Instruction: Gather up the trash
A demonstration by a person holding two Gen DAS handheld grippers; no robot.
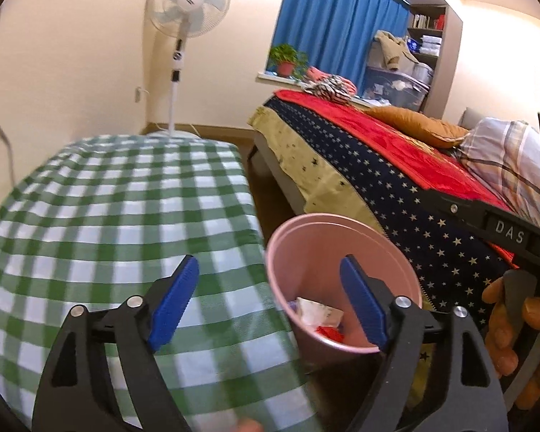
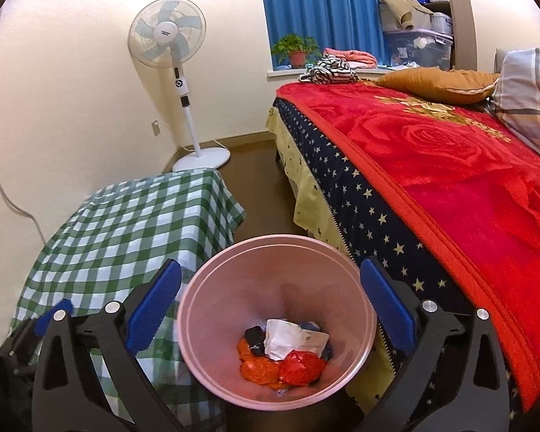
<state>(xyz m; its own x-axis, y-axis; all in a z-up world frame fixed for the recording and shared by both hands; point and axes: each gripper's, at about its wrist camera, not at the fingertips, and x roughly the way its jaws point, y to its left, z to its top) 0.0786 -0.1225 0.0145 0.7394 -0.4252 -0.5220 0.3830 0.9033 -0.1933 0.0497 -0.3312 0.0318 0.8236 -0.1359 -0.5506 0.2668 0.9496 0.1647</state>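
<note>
both your tools hang apart and empty, left tool (image 1: 270, 306) over the table (image 1: 108, 216), right tool (image 2: 270, 309) above the pink bin (image 2: 277, 331) holding the trash (image 2: 284, 352); swing low and you could tip that light bin over

Home bedroom: bed (image 2: 450, 165), standing fan (image 2: 167, 41)

- Warm, even indoor light; the wall (image 1: 72, 72) glows cream.
- Fisheye bends edges, dark corners.
- Checked tablecloth (image 1: 126, 223) smears with blur in the left wrist view.
</note>
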